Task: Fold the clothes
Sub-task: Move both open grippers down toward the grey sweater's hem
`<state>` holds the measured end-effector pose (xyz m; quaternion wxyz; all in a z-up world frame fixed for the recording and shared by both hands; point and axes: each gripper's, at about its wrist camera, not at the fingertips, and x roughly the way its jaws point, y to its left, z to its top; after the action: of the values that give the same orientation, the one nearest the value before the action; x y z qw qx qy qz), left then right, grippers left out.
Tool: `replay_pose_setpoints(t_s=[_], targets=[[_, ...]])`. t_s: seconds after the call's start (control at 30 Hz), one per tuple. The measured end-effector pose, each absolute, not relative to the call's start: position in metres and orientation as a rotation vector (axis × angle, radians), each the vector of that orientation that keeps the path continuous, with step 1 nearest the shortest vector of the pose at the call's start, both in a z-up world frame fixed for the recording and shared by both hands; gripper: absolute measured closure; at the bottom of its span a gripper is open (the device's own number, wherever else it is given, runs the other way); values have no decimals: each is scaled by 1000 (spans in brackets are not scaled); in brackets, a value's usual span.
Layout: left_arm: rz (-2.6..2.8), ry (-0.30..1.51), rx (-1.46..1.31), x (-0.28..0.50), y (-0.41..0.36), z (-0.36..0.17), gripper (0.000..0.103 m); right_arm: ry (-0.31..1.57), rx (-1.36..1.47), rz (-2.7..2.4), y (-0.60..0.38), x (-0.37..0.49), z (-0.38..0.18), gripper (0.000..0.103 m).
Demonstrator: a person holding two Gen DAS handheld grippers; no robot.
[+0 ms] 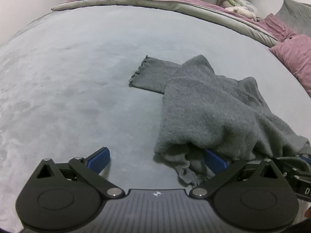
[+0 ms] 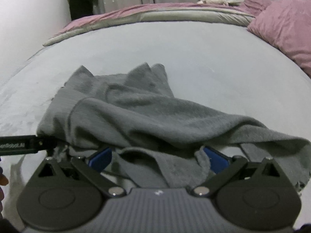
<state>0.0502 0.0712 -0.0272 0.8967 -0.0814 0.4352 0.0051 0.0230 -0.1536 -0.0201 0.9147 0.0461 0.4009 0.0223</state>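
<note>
- A grey garment [image 1: 210, 108] lay rumpled on the bed [image 1: 77, 77], towards its near edge, partly doubled over itself, with one flat strip reaching towards the far edge.
- The left gripper [image 1: 157, 158] had its fingers spread wide; the cloth's near hem draped over the right-hand finger [image 1: 215, 160], but nothing was pinched between the two.
- The right gripper [image 2: 157, 157] also stood with its fingers apart, and cloth sagged across the gap and over both fingers without being clamped.
- The heap would suit a fold half made, or a garment awaiting smoothing; the views did not settle which.
- To do it well, in my judgement: each gripper should take a single layer at the hem, not the bunch, and both should keep level so the fuzzy, limp cloth did not twist.
- Writing: the left gripper's side, seen from the right wrist, bore white letters, blurred beyond sure reading; a "D" showed on the right gripper's side at the left wrist view's right edge.
</note>
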Motion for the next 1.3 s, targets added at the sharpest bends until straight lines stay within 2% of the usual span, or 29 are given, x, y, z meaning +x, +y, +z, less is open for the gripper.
replay_pose_setpoints(t_s=[0.23,0.3,0.43,0.63,0.67,0.73,0.8,0.9,0.97,1.3], targets=[[-2,913,-182,50,74,-27,0,793,86,70,-143,22,-14,4],[-6,911,-183,49,75,-26,0,787,84,67,-141,23,-13,12],[-11,910,-188,47,76,-24,0,772,94,59,-141,22,-12,18],[-4,905,-201,48,78,-22,0,770,99,68,-139,23,-11,41],[-2,903,-203,48,79,-21,0,774,97,74,-138,23,-12,48],[2,895,-210,49,81,-19,0,783,93,92,-136,23,-13,55],[7,887,-218,49,83,-18,1,787,85,107,-134,22,-14,69],[12,873,-234,50,88,-16,6,793,90,115,-136,22,-13,85],[12,865,-258,51,90,-16,9,794,110,120,-139,21,-11,90],[0,831,-372,59,99,-18,25,776,169,148,-149,13,1,94]])
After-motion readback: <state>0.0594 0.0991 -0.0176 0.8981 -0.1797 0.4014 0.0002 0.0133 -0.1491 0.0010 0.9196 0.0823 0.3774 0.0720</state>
